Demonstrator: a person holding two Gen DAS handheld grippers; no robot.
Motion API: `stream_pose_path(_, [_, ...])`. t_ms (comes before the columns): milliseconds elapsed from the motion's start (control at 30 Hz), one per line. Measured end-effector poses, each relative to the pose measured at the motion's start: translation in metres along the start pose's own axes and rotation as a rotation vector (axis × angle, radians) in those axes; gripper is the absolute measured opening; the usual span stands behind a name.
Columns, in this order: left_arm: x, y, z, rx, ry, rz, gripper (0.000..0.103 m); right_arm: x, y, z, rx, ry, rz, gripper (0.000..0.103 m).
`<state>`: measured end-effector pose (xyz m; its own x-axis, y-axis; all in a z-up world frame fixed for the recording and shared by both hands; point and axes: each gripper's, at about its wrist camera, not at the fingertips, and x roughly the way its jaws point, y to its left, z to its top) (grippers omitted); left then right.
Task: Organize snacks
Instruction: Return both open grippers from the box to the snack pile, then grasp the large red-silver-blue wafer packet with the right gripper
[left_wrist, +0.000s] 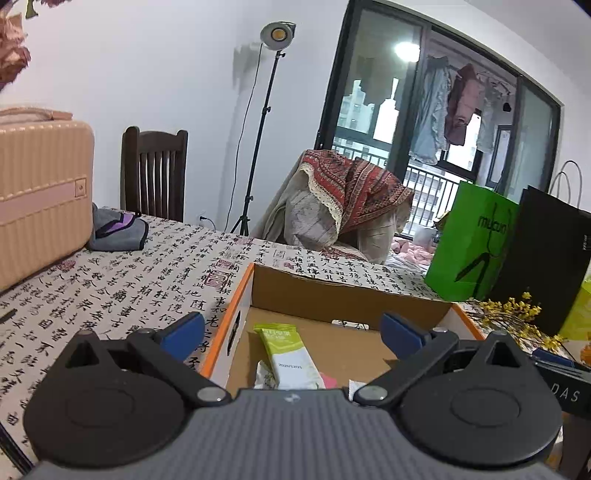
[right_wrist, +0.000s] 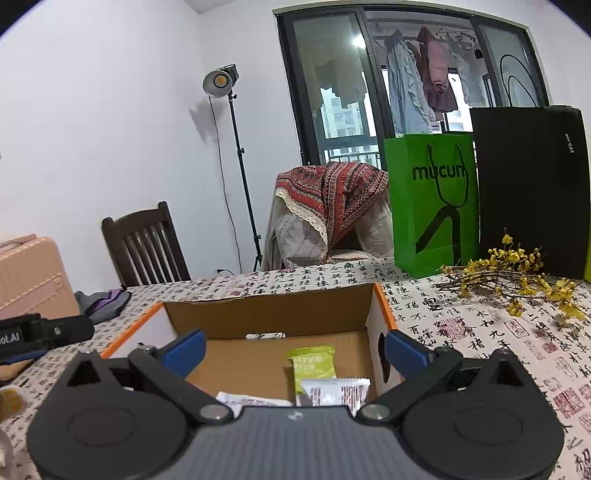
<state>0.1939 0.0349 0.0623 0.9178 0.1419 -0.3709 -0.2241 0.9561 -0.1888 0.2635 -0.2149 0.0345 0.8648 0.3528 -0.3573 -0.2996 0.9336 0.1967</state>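
Open cardboard box (left_wrist: 332, 288) with orange rim on calligraphy-print tablecloth (left_wrist: 110, 288). Inside, on the box floor: green-and-white snack packet (left_wrist: 291, 356), a pink wrapper edge (left_wrist: 328, 380) just beside it; from the right wrist view, also a white packet with red print (right_wrist: 336, 393) overlapping the green one's near end, and another white packet (right_wrist: 251, 400) to its left. Left gripper (left_wrist: 291, 334) over the box, fingers wide apart, empty. Right gripper (right_wrist: 295, 349) likewise spread, holding nothing. Green paper bag (right_wrist: 432, 203) and black bag (right_wrist: 532, 192) upright beyond, yellow flower sprigs (right_wrist: 517, 277) before them.
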Motion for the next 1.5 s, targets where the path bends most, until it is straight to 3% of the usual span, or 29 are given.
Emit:
stream_pose_path(300, [-0.05,0.006,-0.007,0.053,-0.04,0.011,0.103,-0.05,0.004,-0.007,-0.014,0.005,0.03,0.103])
stream_pose_path(633, [-0.085,0.021,-0.041,0.107,0.002,-0.006,0.103,-0.098,0.008,-0.04,-0.015,0.021,0.054,0.103])
stream_pose_path(800, [-0.093,0.034,-0.065,0.122,0.03,0.002,0.103,-0.108,0.012,-0.066,-0.01,0.075,0.081,0.103])
stream_pose_path(1167, [-0.101,0.063,-0.089,0.108,0.076,-0.004,0.103,-0.09,0.049,-0.087,-0.045,0.211,0.101,0.103])
stream_pose_path(1500, [-0.1,0.063,-0.09,0.097,0.083,-0.026,0.103,-0.044,0.076,-0.103,-0.02,0.32,-0.037,0.103])
